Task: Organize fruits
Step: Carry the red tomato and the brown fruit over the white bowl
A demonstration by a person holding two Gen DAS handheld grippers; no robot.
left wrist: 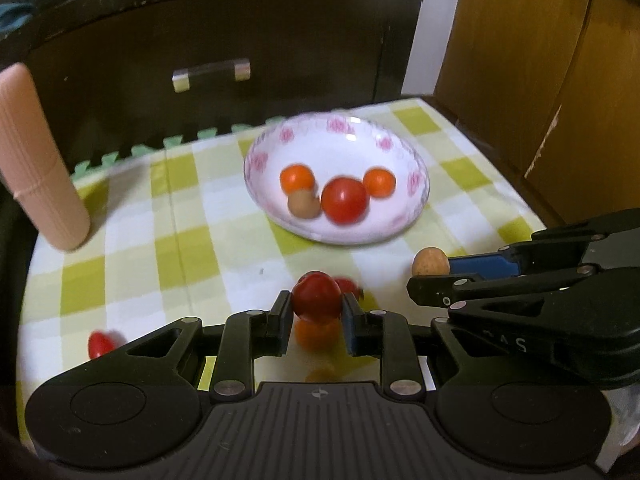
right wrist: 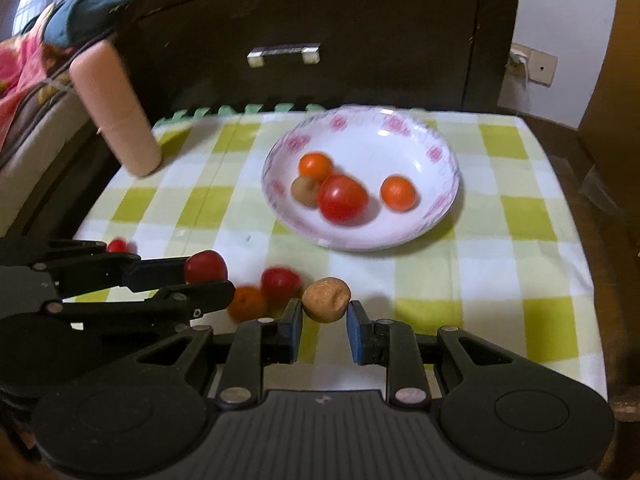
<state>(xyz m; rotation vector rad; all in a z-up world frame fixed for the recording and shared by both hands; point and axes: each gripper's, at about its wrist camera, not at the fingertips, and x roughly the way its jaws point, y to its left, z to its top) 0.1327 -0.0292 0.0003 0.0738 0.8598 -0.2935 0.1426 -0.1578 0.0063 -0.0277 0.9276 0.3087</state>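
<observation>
A: Red and glossy, a small round tomato [left wrist: 316, 295] sits clenched between the left gripper [left wrist: 315, 312] pads, lifted over a small orange fruit [left wrist: 316, 334] on the green-and-white checked cloth [left wrist: 192, 240].

B: And the right gripper [right wrist: 325, 320]? A tan, lumpy round fruit [right wrist: 326, 299] sits at its fingertips. The left pad touches it, but a sliver of gap shows on the other side, so I cannot tell whether it's gripped.

A: At twelve o'clock from both, the white floral-rimmed bowl [left wrist: 260, 160] holds a large red tomato [left wrist: 345, 200], two orange fruits and a tan one.

B: A pink ribbed cylinder [left wrist: 36, 160] stands at ten o'clock.
</observation>
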